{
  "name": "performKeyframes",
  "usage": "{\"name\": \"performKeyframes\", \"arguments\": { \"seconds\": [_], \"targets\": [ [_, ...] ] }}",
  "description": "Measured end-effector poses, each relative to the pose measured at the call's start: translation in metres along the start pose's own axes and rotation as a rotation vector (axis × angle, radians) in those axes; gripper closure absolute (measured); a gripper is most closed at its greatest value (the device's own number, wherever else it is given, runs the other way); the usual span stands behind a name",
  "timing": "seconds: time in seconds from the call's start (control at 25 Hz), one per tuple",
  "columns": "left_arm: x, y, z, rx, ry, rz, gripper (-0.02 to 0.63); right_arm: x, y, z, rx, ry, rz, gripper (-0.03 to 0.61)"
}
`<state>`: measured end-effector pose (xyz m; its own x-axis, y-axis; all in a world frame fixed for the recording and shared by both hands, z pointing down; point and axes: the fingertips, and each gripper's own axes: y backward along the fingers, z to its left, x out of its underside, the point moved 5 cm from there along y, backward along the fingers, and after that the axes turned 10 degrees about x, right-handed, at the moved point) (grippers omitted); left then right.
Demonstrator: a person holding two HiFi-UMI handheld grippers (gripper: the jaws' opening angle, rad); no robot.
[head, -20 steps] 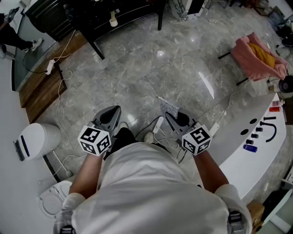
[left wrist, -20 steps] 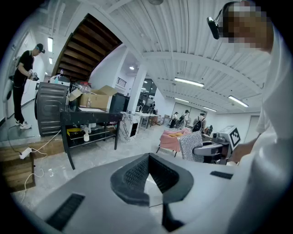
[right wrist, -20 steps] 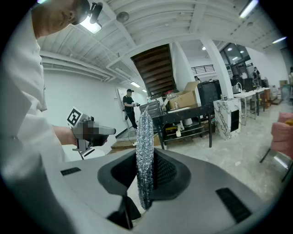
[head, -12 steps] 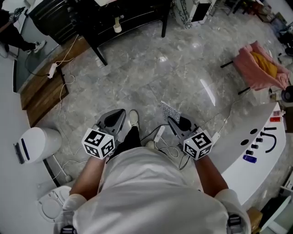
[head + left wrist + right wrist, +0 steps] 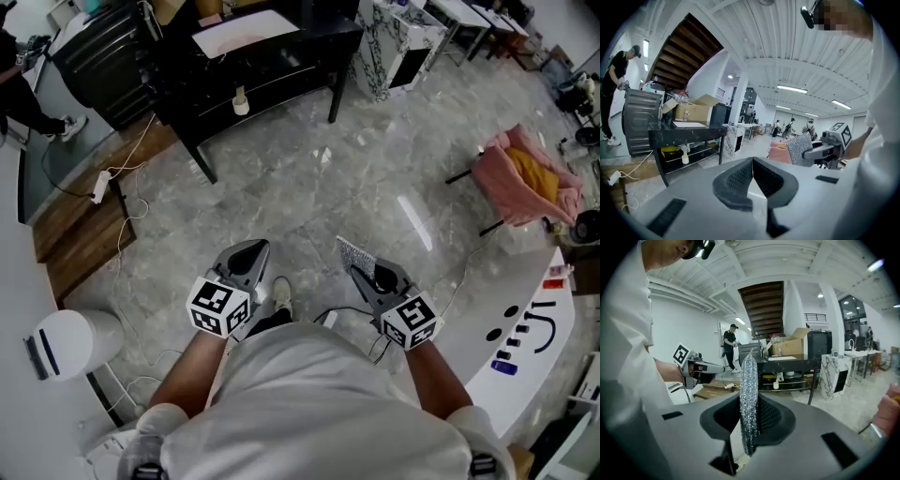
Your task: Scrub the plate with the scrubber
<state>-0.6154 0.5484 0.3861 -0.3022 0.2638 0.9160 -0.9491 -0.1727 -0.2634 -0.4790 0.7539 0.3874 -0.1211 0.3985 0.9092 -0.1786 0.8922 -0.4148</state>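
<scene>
Head view: black table (image 5: 319, 42) beyond scrubber (image 5: 356, 253); chair (image 5: 525, 178) right.

Both arms extended forward from the torso: left forearm (image 5: 187, 367) and right forearm (image 5: 424, 367) bare, side by side. The left gripper (image 5: 253, 247) has its jaws pressed together with nothing between them. The right gripper (image 5: 356, 270) is clamped on the scrubber (image 5: 355, 252). Both point slightly downward, well apart.
</scene>
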Motion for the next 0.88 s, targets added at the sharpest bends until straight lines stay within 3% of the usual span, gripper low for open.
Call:
{"name": "performKeyframes", "arguments": {
  "seconds": [0.12, 0.4, 0.56, 0.88],
  "targets": [
    [-0.022, -0.007, 0.035, 0.015, -0.005, -0.017, 0.528, -0.025, -0.034, -0.011, 0.018, -0.02, 0.003, 0.502],
    [-0.046, -0.009, 0.119, -0.05, -0.002, -0.051, 0.488, -0.078, -0.112, -0.019, 0.0, 0.062, 0.012, 0.502],
    [-0.05, -0.001, 0.139, -0.092, 0.02, -0.09, 0.474, -0.095, -0.144, -0.018, -0.04, 0.093, 0.023, 0.5],
    [-0.054, -0.029, 0.172, -0.096, 0.048, -0.083, 0.423, -0.115, -0.2, -0.044, -0.115, 0.118, 0.012, 0.502]
  ]
}}
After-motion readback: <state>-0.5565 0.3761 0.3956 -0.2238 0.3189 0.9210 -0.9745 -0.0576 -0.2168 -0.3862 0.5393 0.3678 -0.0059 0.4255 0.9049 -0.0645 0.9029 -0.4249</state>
